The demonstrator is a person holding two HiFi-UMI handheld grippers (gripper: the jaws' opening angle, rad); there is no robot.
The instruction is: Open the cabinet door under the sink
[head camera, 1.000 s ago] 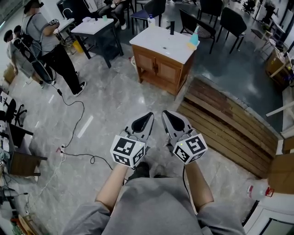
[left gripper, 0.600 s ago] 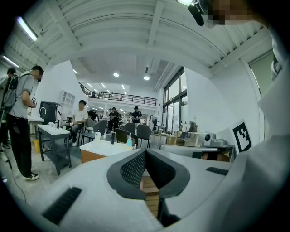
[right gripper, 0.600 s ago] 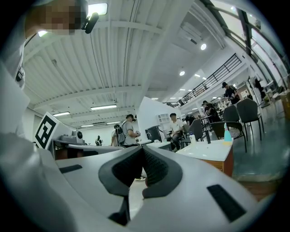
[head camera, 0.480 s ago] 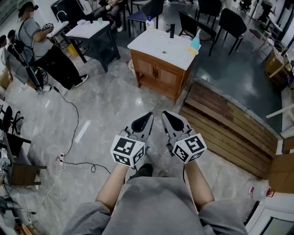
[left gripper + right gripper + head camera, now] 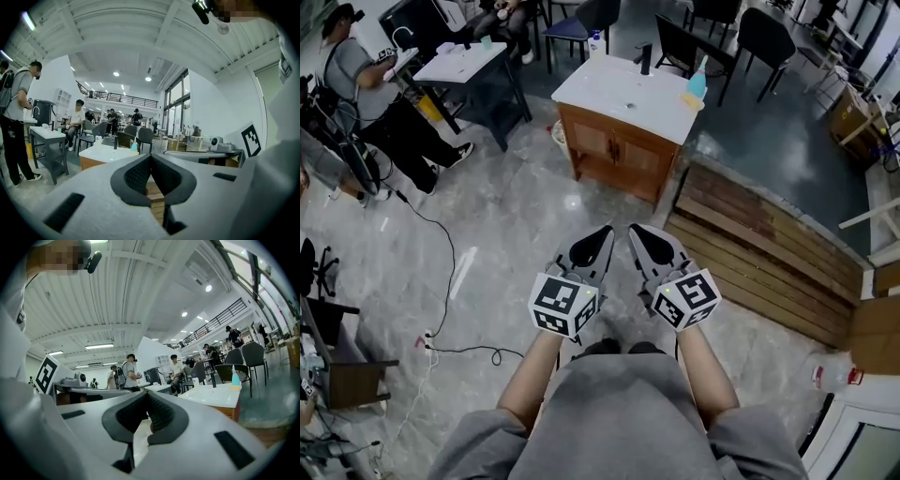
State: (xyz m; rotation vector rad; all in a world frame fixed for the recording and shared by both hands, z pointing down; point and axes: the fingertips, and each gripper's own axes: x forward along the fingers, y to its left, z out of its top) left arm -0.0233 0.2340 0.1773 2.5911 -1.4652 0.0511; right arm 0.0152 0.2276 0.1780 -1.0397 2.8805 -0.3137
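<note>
The sink cabinet is brown wood with two closed doors under a white basin top. It stands on the floor well ahead of me in the head view. A black tap and a teal bottle sit on its top. My left gripper and right gripper are held side by side low in front of me, far short of the cabinet. Both are shut with nothing between the jaws. The cabinet top also shows beyond the left gripper and the right gripper.
A wooden plank platform lies on the floor right of the cabinet. A black cable trails over the grey floor at left. People stand by a grey table at far left. Dark chairs stand behind the cabinet.
The view has drifted forward and the cabinet sits slightly further left in the picture. The people at left have shifted toward the edge. Both grippers stay shut in the same pose.
</note>
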